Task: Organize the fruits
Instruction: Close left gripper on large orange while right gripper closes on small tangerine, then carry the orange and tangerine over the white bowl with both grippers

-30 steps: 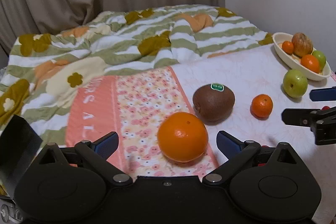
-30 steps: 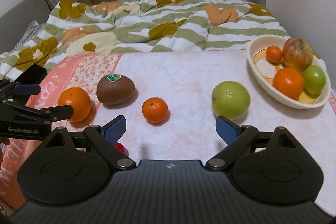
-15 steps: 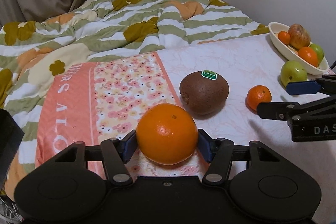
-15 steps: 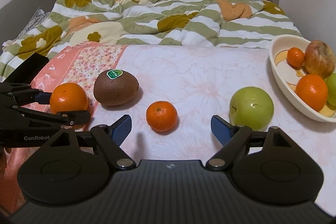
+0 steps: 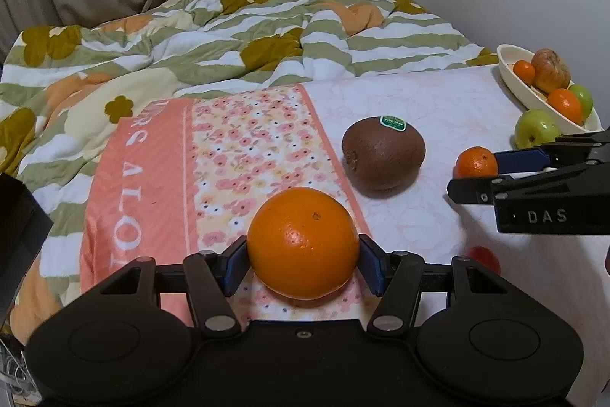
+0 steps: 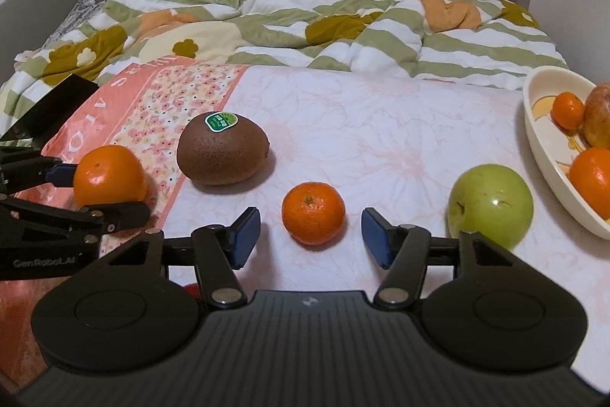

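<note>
My left gripper (image 5: pixel 303 264) is shut on a large orange (image 5: pixel 303 242), which still looks to rest on the floral cloth; it also shows in the right wrist view (image 6: pixel 109 174). My right gripper (image 6: pixel 310 239) is open, its blue pads on either side of a small mandarin (image 6: pixel 313 212) without touching it. A brown kiwi (image 6: pixel 222 154) with a green sticker lies between the two. A green apple (image 6: pixel 490 208) sits right of the mandarin, beside a cream bowl (image 6: pixel 541 147) holding several fruits.
The fruits lie on a white and pink floral cloth (image 6: pixel 381 140) on a bed. A crumpled green-striped quilt (image 6: pixel 305 10) fills the back. A small red object (image 5: pixel 484 256) lies near my left gripper. Curtains and wall stand behind.
My left gripper closed onto the large orange. My right gripper moved left and forward and narrowed, so the small mandarin now sits between its open pads.
</note>
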Demonstrator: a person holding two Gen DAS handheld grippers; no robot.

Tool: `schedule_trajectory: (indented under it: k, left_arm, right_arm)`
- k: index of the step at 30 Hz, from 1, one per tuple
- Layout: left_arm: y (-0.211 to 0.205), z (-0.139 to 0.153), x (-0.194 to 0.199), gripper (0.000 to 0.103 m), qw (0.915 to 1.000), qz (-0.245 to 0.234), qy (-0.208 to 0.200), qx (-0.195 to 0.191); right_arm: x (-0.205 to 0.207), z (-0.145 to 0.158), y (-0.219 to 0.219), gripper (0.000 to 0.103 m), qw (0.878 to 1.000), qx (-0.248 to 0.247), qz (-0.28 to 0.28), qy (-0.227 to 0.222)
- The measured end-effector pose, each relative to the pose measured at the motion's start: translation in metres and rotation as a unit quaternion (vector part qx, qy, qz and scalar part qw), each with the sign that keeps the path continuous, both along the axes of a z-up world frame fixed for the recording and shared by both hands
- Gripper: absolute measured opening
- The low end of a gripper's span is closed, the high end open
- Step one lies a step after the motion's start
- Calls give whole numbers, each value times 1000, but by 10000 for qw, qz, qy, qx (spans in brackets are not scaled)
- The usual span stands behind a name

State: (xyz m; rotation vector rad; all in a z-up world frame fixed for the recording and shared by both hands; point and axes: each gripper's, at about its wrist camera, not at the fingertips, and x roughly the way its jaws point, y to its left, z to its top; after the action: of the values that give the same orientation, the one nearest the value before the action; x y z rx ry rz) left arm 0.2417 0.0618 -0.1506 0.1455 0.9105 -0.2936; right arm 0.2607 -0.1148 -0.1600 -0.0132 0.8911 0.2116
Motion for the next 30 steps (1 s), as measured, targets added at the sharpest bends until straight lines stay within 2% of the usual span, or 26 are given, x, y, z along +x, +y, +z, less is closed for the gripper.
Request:
schedule_trajectory:
  k: [3,9,18,23,30]
  left_arm:
    - [2,0,-4,63,10000,49,5,-3]
    - [7,6,-17,63,9998,166,-25,-63]
    - [11,35,-40,63,9988,316,-287,-256]
    - [6,57,-55,63,9971,441,-493,-370]
    - [-16,91,-71,63,9950,399,-712,-576]
  right_arm:
    - [1,-2,3,51,10000,-42,26,36]
    - [-4,5,6,50,9999,-60,114,-64]
    - [-23,31,3,50,9996,-15,126,-251]
    - [-40,52,-8,50,9994,159,-34,-307]
    - [-69,88,-44,50,9975,453,-423,-335]
